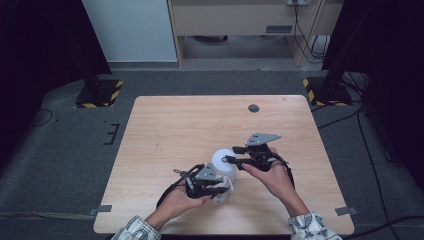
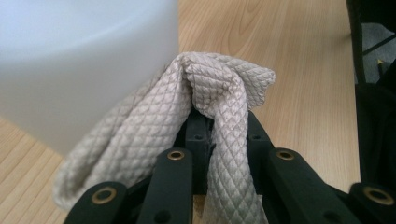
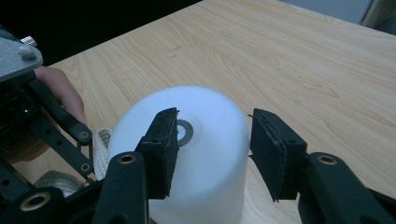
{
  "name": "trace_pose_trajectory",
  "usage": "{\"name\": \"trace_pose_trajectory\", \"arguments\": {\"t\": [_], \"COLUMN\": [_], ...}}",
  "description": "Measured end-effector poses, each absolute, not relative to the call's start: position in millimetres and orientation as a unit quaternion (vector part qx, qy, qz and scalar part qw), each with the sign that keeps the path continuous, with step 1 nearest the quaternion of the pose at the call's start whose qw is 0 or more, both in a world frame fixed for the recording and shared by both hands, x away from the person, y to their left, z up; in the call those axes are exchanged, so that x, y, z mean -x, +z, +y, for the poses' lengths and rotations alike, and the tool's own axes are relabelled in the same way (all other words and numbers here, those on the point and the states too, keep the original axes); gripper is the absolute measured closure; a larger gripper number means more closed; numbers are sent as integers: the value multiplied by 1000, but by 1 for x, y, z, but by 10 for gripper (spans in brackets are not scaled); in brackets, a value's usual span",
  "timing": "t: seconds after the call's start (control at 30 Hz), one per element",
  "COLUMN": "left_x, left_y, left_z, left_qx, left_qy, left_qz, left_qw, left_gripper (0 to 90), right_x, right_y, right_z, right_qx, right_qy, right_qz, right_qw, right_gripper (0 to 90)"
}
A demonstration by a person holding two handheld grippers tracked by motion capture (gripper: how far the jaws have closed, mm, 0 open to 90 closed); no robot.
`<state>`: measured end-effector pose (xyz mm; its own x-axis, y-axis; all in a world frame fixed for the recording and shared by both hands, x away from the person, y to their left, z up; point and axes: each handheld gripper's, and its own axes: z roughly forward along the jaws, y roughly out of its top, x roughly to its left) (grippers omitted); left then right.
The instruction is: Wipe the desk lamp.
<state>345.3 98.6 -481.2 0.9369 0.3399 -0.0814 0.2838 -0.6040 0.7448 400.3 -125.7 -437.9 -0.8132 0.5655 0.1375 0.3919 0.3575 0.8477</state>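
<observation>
A white, slightly see-through cylinder (image 1: 223, 165) (image 2: 84, 60) (image 3: 210, 186) stands upright near the front middle of the wooden table (image 1: 200, 120). My left gripper (image 1: 224, 188) (image 2: 226, 126) is shut on a beige quilted cloth (image 1: 225, 194) (image 2: 219, 88), and the cloth lies bunched against the cylinder's lower side. My right gripper (image 1: 233, 155) (image 3: 215, 149) hovers at the cylinder's flat top, which bears a small grey ring (image 3: 185, 132). Its jaws stand apart with nothing pinched between the pads. The far side of the cylinder is hidden.
A dark round hole (image 1: 253, 108) sits in the table near its far edge. Two stand feet with yellow-black tape (image 1: 100, 92) (image 1: 325, 92) rest on the grey floor beyond the table. The hand on the left gripper (image 3: 60, 93) is close to the cylinder.
</observation>
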Motion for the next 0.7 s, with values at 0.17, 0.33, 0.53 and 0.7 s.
{"name": "trace_pose_trajectory", "arguments": {"t": [0.17, 0.33, 0.53, 0.7], "left_x": [-348, -349, -353, -353], "left_y": [-480, -467, -461, -461], "left_z": [115, 128, 138, 138], "left_qx": [-894, -878, -862, -864], "left_qy": [39, 51, 57, 58], "left_qz": [184, 190, 197, 200], "left_qw": [407, 437, 463, 459], "left_gripper": [765, 766, 765, 764], "right_x": [-400, -400, -400, -400], "right_y": [-438, -438, -438, -438], "right_z": [-126, -126, -125, -125], "right_qx": [-292, -293, -293, -293], "right_qy": [485, 485, 485, 484], "right_qz": [819, 819, 819, 819], "right_qw": [90, 90, 95, 95], "right_gripper": [520, 520, 516, 516]}}
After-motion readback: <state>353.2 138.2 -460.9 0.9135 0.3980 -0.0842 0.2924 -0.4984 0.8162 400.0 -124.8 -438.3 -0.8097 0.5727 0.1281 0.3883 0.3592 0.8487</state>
